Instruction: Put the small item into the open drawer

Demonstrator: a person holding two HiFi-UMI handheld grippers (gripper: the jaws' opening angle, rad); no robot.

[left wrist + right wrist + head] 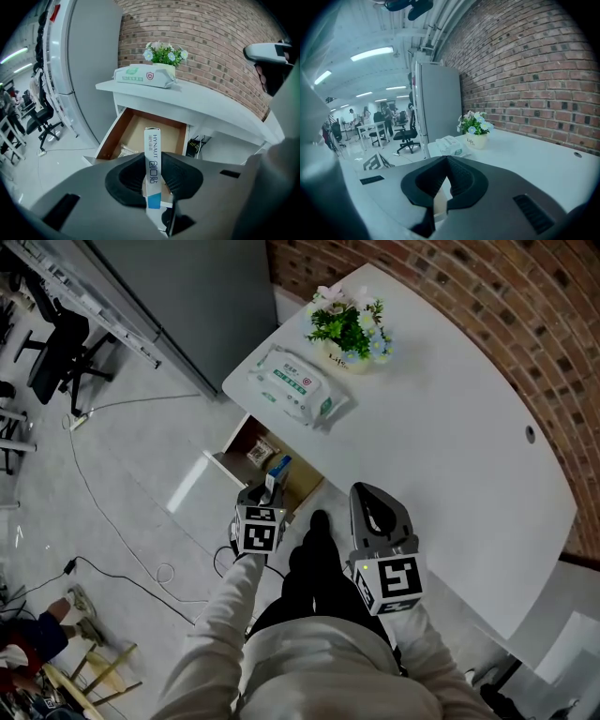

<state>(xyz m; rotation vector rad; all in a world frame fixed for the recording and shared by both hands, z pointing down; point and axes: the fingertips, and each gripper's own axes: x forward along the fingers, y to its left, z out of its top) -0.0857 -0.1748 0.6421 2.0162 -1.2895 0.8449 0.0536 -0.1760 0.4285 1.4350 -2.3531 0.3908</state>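
This is an open-plan office. Wheeled office chairs (405, 136) stand at small desks (375, 126) across a pale shiny floor (122, 474), where people (386, 114) gather under long ceiling strip lights (377, 54). Nearer, a curved white table (450, 456) with a drawer (140, 136) beneath it stands against a brick wall (487, 296), bearing a potted flower arrangement (352, 329). Cables (103, 512) trail across the floor beside a tall grey cabinet (438, 103).

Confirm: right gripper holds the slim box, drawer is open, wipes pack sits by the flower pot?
Wrong gripper: the left gripper holds the slim box between its jaws, as the left gripper view shows; the right gripper has its jaws together, empty. The drawer is open, and the wipes pack sits by the flower pot.
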